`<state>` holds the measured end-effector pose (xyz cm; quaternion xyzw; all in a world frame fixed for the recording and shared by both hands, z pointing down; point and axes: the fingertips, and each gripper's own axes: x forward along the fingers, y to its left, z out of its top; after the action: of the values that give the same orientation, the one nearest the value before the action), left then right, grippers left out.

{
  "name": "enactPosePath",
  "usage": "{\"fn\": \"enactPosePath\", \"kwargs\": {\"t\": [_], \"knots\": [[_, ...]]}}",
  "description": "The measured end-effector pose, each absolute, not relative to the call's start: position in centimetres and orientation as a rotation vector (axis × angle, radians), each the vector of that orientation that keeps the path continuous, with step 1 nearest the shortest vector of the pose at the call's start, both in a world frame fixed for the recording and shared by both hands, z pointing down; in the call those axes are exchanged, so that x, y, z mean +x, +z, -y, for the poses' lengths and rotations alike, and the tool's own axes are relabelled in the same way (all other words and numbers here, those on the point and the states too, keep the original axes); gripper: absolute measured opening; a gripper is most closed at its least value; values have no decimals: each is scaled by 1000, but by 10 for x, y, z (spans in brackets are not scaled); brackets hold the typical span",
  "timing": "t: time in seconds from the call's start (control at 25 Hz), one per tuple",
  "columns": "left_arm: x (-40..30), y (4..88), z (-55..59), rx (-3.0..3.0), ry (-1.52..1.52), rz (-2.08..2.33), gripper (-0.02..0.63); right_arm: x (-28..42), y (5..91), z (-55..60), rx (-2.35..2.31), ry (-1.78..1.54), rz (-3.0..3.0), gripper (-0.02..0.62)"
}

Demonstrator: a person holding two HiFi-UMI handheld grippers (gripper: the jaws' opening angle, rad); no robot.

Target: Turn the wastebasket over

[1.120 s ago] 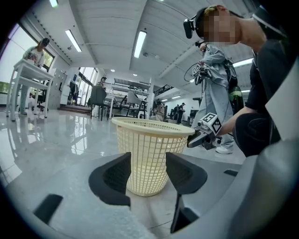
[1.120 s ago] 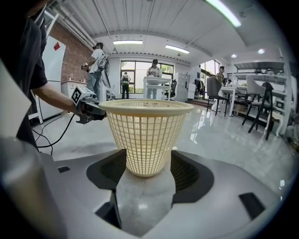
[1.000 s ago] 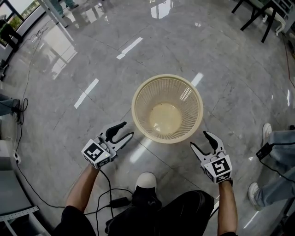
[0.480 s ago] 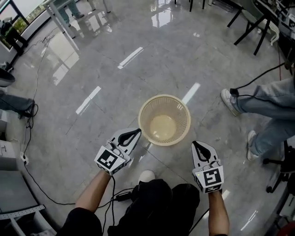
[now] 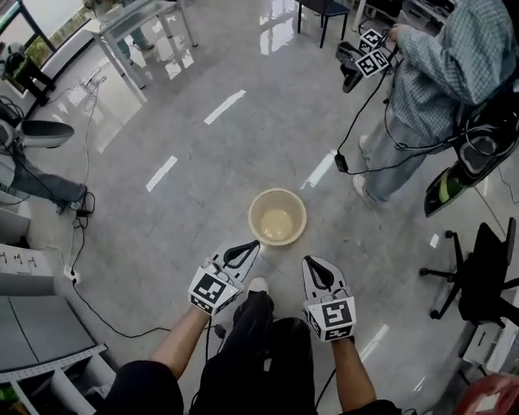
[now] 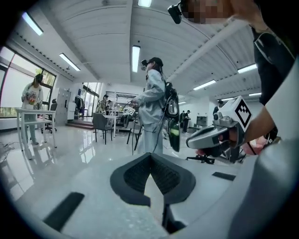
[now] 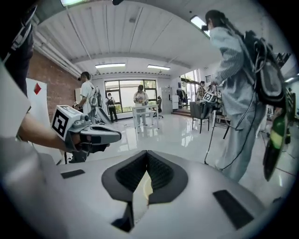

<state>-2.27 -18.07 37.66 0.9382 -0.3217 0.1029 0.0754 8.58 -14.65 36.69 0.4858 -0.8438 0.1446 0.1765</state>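
I hold my left gripper and right gripper with jaws pressed together on nothing, both just short of the wastebasket. It stands mouth up on the floor, untouched.

Counted one wastebasket. Had two tools: my left tool, my right tool. Saw one person standing nearby, one black swivel chair, one glass-topped table.
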Motion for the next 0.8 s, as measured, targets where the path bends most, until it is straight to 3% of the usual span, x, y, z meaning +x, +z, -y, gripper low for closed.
{"fn": "enactPosePath", "kwargs": {"t": [0.32,0.8], "knots": [[8,185,97,2771,303,948,6,101,187,64,1513,511,2345,12],[-29,149,-24,2722,248,985,6,49,135,-47,1586,487,2348,11]]}}
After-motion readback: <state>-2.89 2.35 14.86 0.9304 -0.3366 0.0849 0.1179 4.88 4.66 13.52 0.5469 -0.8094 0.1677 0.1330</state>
